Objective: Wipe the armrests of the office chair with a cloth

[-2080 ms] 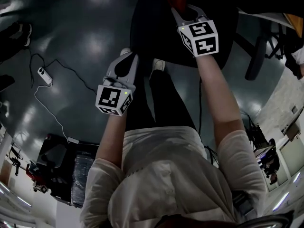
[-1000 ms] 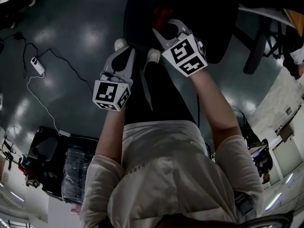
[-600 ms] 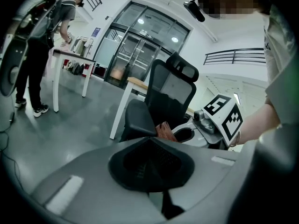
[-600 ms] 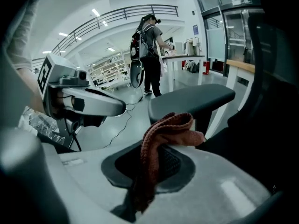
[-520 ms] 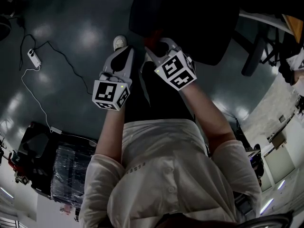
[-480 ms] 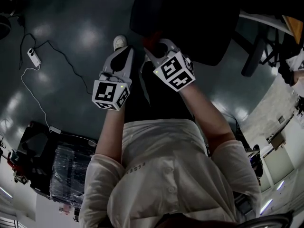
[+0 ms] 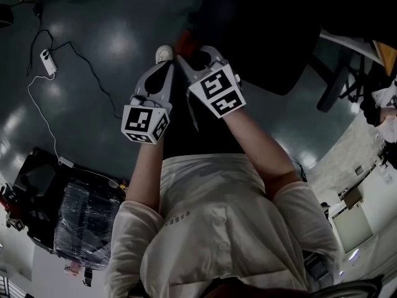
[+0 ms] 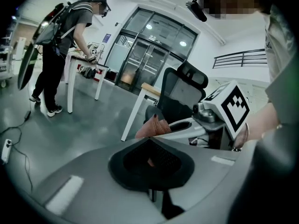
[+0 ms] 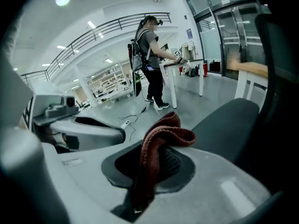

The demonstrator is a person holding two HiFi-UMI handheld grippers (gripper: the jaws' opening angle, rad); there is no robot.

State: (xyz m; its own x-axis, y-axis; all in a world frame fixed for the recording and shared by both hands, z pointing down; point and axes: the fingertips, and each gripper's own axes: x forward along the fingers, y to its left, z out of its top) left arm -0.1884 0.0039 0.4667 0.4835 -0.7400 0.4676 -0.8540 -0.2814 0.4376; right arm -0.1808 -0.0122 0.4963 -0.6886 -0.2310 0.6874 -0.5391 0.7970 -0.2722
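The right gripper (image 9: 161, 154) has its jaws clamped on a reddish-brown knitted cloth (image 9: 163, 130), which bunches above the jaw tips and trails down between them. From the head view, this right gripper (image 7: 190, 54) reaches forward to the near edge of the dark office chair (image 7: 267, 30), with the cloth (image 7: 184, 43) at its tip; whether the cloth touches the chair cannot be told. The left gripper (image 8: 150, 148) has its jaws together with nothing between them, and it hangs just beside the right one, a little nearer the person's body (image 7: 160, 73). In the left gripper view the chair (image 8: 183, 91) stands beyond the cloth (image 8: 154, 126). Farther off, another person (image 9: 150, 55) bends over a white desk (image 9: 187, 64), and a power strip (image 7: 46, 56) with its cable lies on the glossy floor (image 7: 93, 36).
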